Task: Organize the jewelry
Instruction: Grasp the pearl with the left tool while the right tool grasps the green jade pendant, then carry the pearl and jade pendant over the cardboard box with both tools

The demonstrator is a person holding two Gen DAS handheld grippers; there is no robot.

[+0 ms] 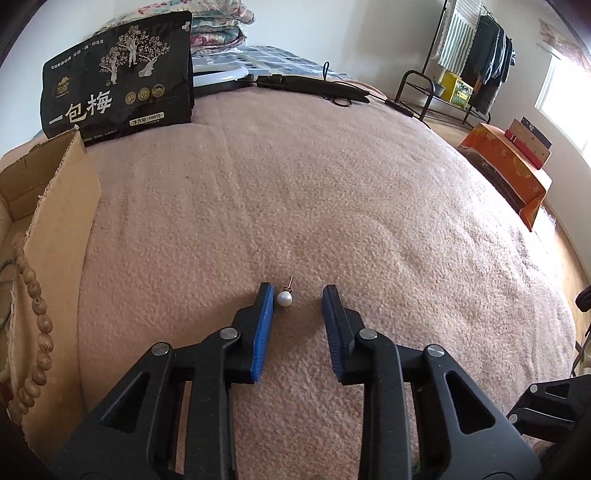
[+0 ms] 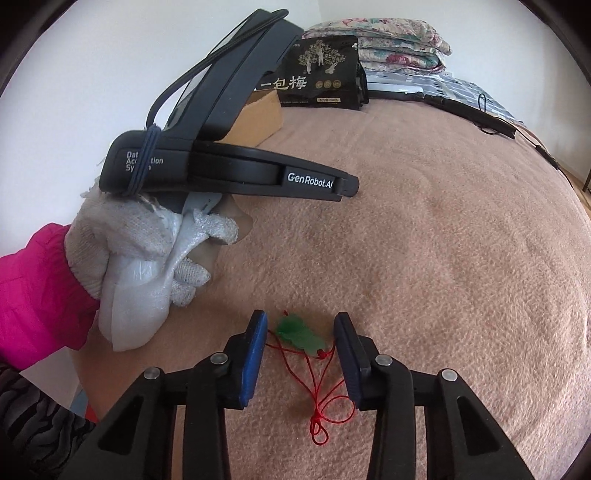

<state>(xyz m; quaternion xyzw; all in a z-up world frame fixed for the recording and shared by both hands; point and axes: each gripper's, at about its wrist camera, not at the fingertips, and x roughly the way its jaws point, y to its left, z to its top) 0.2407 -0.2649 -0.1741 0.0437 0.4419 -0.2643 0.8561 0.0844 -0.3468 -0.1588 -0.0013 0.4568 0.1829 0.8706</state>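
A white pearl stud earring [image 1: 284,297] lies on the pink blanket [image 1: 314,206], between the tips of my open left gripper [image 1: 297,295] and close to its left finger. A green jade pendant [image 2: 300,334] on a red cord [image 2: 320,402] lies on the blanket between the fingers of my open right gripper [image 2: 301,321]. A cardboard box [image 1: 44,236] stands at the left, with a wooden bead bracelet [image 1: 35,317] draped over its near wall. The left gripper's body [image 2: 229,162], held by a gloved hand [image 2: 147,243], shows in the right wrist view.
A black snack bag [image 1: 118,74] stands behind the box. A black tripod and cable [image 1: 314,86] lie at the blanket's far edge, with folded quilts [image 1: 218,29] behind. An orange-covered stool [image 1: 506,170] and a clothes rack [image 1: 472,62] stand to the right.
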